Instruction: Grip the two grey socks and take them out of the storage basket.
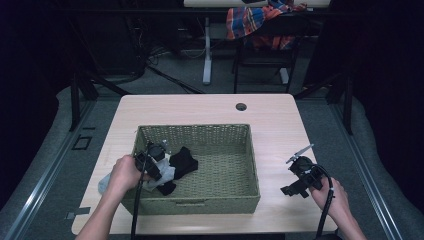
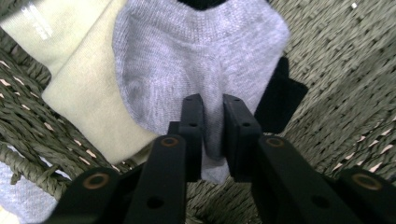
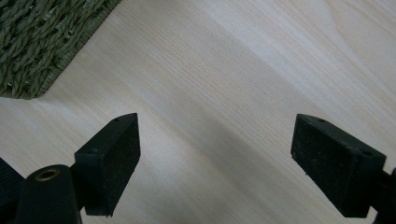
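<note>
Left tool (image 2: 213,123) clamps the grey sock (image 2: 201,60), which stretches away lengthwise; right tool (image 3: 215,163) gapes apart.

Room is dark; the light falls mainly on the surface (image 1: 210,112), a pale wood-grain top with rounded corners and a round cable grommet (image 1: 241,106) near its far edge. Grey carpet floor (image 1: 190,75) around and behind it. Metal floor rails (image 1: 40,175) run along both sides. Black curtains (image 1: 30,75) close off left and right. Behind: second desk with a white pedestal leg (image 1: 207,50), loose cables (image 1: 165,50) on the floor to its left, a black chair (image 1: 265,50) with a plaid orange-blue cloth (image 1: 250,20) draped over it. Black stand legs (image 1: 82,90) near the far corners of the surface.
</note>
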Demonstrator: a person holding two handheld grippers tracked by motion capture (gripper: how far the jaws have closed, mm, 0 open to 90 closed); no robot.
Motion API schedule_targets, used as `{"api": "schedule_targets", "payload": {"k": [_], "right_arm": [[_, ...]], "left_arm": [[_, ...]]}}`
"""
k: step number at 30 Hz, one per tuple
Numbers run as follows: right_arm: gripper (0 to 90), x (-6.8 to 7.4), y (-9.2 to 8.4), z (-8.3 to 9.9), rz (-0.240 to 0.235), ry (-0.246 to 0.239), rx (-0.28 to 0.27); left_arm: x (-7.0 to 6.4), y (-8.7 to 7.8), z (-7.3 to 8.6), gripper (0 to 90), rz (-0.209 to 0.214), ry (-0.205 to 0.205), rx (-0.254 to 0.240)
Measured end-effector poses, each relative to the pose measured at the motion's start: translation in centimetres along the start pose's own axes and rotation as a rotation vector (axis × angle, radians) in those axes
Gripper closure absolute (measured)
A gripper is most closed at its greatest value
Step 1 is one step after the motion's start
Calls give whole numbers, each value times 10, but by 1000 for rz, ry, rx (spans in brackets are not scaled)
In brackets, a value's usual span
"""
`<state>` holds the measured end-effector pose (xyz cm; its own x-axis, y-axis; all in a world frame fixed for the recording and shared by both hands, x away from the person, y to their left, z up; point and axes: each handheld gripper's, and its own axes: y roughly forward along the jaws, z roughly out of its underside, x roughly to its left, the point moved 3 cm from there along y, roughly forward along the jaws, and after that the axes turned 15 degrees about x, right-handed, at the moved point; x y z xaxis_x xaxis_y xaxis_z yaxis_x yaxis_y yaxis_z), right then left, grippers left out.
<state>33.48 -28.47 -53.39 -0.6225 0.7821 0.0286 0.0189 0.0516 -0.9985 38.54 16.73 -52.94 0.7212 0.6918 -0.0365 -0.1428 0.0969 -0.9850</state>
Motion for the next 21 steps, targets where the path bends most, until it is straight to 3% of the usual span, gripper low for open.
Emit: {"api": "schedule_targets", "payload": {"k": [16, 21], "right_arm": [[156, 0, 1, 0, -17, -3, -1], [156, 0, 2, 0, -20, -1, 5]], "left_arm": [[-1, -49, 19, 837, -9, -6, -168], [-1, -58, 23, 836, -20, -2, -178]]}}
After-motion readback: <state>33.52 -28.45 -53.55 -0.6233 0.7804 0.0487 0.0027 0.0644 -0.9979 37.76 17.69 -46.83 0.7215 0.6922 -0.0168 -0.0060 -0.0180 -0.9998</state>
